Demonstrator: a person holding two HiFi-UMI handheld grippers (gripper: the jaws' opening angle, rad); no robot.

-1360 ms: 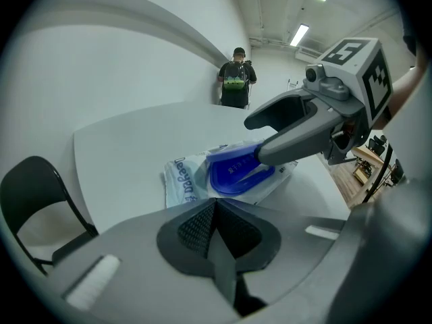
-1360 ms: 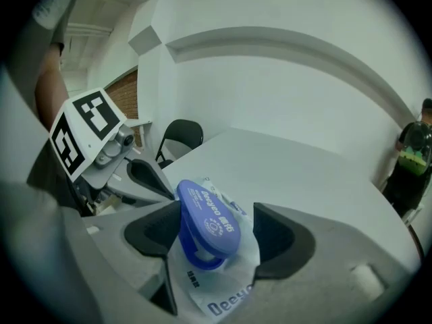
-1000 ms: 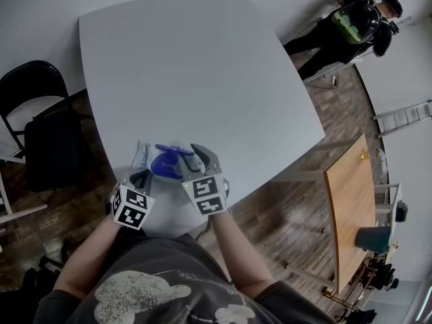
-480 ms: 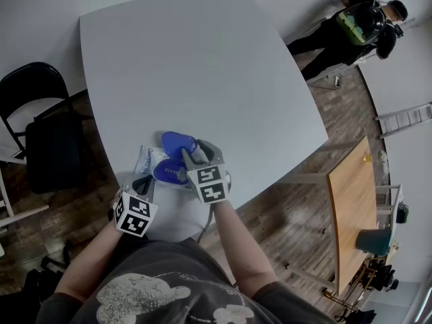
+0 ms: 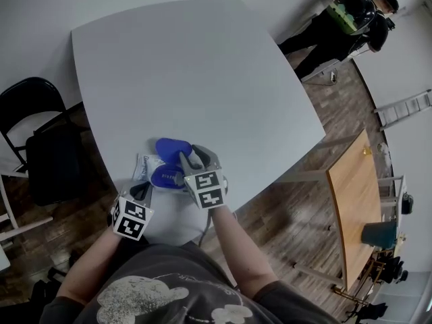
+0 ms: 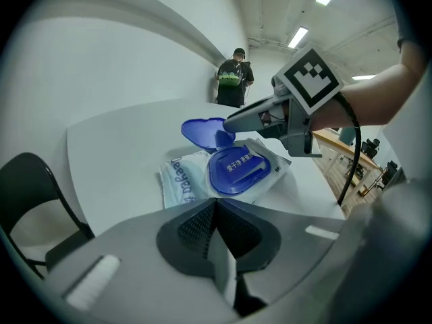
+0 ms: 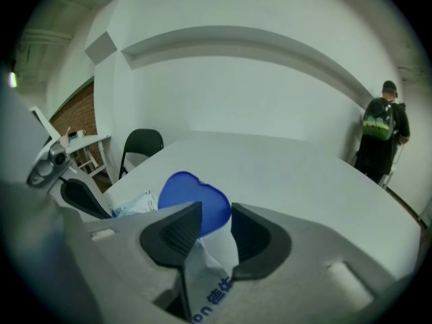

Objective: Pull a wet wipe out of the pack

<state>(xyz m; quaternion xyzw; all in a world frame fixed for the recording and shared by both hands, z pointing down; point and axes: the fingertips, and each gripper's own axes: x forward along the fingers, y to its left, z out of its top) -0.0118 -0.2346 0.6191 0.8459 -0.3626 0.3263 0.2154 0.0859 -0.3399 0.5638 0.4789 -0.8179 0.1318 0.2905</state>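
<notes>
The wet wipe pack (image 5: 150,169) lies near the front edge of the white table (image 5: 202,73). Its blue lid (image 5: 169,147) stands flipped up behind the blue opening (image 6: 237,171). My left gripper (image 5: 143,189) is shut, and a thin pale strip of the pack's near edge shows between its pads (image 6: 196,228). My right gripper (image 5: 191,155) reaches over the pack's right side with its tips by the raised lid (image 6: 206,132). Its jaws are closing. In the right gripper view (image 7: 214,231) the pack's printed film (image 7: 209,275) lies low between them, and the pads do not visibly press it.
A black folding chair (image 5: 34,133) stands left of the table. A person (image 5: 344,19) stands at the far right by the wall. A wooden table (image 5: 351,208) sits to the right over the brick floor. The white table's edge runs just behind my grippers.
The blue lid has gone from partly lifted to fully flipped up. My right gripper has shifted a little toward the pack. The left gripper has stayed at the pack's near edge.
</notes>
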